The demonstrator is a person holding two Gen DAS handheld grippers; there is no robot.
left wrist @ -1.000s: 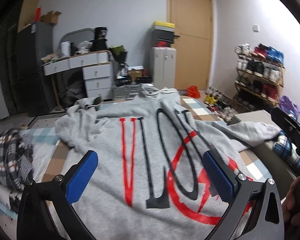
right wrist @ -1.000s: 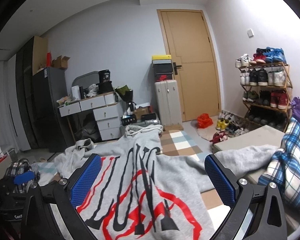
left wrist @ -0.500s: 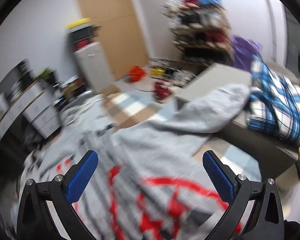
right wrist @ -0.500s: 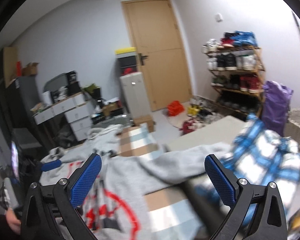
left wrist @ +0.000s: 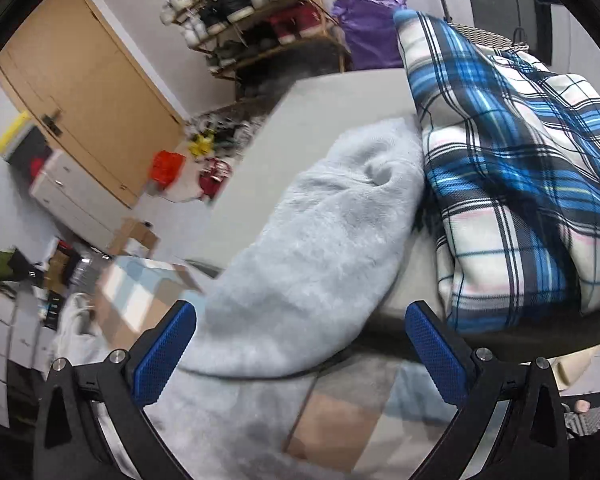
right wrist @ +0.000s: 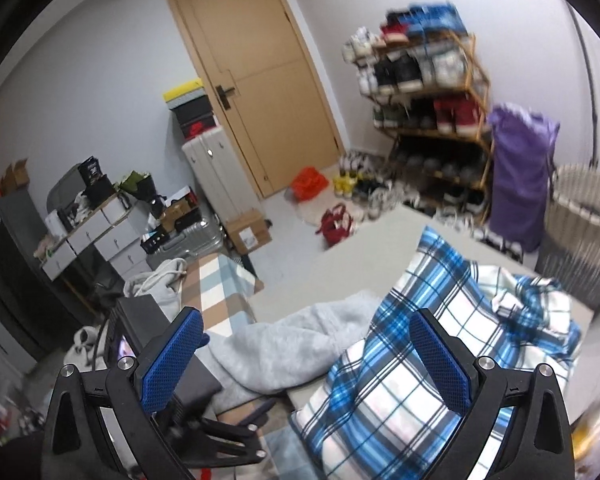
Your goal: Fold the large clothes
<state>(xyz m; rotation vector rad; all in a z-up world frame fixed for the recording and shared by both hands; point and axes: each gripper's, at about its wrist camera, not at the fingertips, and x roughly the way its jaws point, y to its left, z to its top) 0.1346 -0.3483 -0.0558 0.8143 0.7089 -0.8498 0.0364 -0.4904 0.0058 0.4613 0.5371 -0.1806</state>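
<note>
A grey hoodie sleeve [left wrist: 316, 248] stretches across the bed onto a grey platform, its cuff by a blue plaid shirt [left wrist: 512, 184]. My left gripper [left wrist: 300, 356] is open and empty, just above the sleeve near its lower part. In the right wrist view the sleeve [right wrist: 300, 344] and the plaid shirt [right wrist: 428, 344] lie ahead. My right gripper [right wrist: 306, 360] is open and empty above them. The left gripper's body [right wrist: 160, 364] shows at lower left there. The hoodie's hood [right wrist: 160, 280] lies further back.
A checked bedsheet [left wrist: 340, 420] covers the bed. A grey platform [left wrist: 324, 120] adjoins it. A shoe rack [right wrist: 428, 92], purple bag [right wrist: 520, 176] and wicker basket [right wrist: 584, 232] stand at right. A door [right wrist: 260, 80], suitcase [right wrist: 208, 176] and cluttered drawers [right wrist: 96, 224] stand behind.
Both grippers have swung right, from the hoodie's printed front to its right sleeve and the plaid shirt. The left gripper has dropped close over the sleeve. Both stay open.
</note>
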